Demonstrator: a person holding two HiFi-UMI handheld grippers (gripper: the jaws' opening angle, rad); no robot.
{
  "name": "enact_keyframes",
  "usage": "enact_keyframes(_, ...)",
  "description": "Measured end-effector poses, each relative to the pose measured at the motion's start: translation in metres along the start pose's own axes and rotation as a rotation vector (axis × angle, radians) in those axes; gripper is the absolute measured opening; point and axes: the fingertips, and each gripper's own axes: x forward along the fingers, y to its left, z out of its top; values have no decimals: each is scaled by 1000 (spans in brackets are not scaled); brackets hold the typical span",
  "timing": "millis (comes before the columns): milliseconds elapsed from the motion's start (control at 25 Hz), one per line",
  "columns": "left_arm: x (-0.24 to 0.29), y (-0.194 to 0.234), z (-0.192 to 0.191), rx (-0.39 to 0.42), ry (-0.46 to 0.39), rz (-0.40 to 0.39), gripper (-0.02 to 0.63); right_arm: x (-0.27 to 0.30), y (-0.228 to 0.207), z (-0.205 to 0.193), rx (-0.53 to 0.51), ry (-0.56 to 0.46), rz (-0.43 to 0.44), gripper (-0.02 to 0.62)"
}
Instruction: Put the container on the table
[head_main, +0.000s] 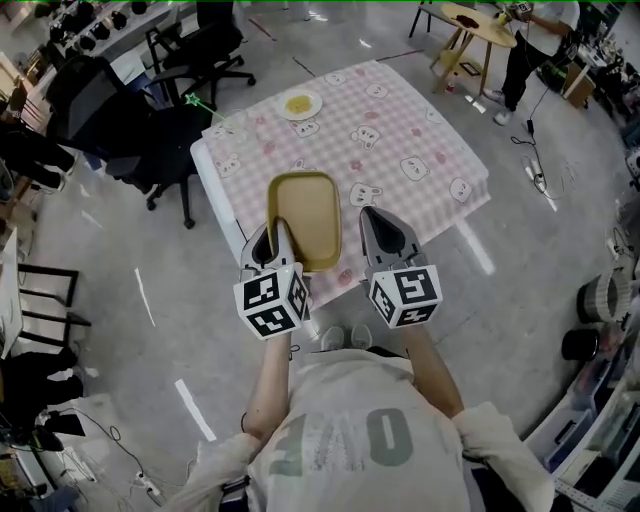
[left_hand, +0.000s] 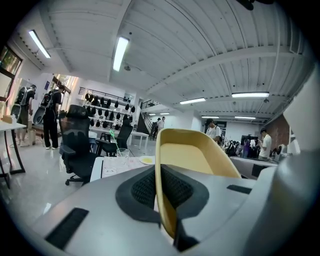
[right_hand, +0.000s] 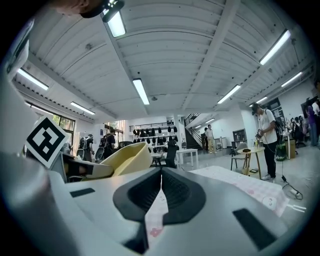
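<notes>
Left gripper (head_main: 272, 236) is clamping the yellow tray (head_main: 307, 212) by its near rim, long side running away over the table (head_main: 425, 125); right gripper (head_main: 386, 232) is staying out of it, clenched empty.

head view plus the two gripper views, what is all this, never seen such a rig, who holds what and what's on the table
No robot here: a person holds a hand-held gripper in each hand, and the marker cubes are parts of them. The head view comes from a camera on the person's head, looking down; the other two come from cameras riding on each gripper. The left gripper has its fingers shut on the rim of a yellow container, at the near edge of a table with a pink checked cloth. The right gripper is empty, its fingers together. Farther back on the cloth lies a small plate with food.
</notes>
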Motion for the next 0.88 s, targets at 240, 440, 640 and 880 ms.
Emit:
enact_keyframes(240,1,1,2,2,-9,30,29,1,-11,2,10,0,3,29)
enact_keyframes(440,9,9,6,0,-12,58,29,3,-14,-3,18,15,11,29)
enact_keyframes(640,33,14,28,14,-9,61,29,-7,-28,-7,36,38,-13,29)
enact_keyframes(880,90,29,21,28,127,22,29,-14,-32,-17,66,63,-15,29)
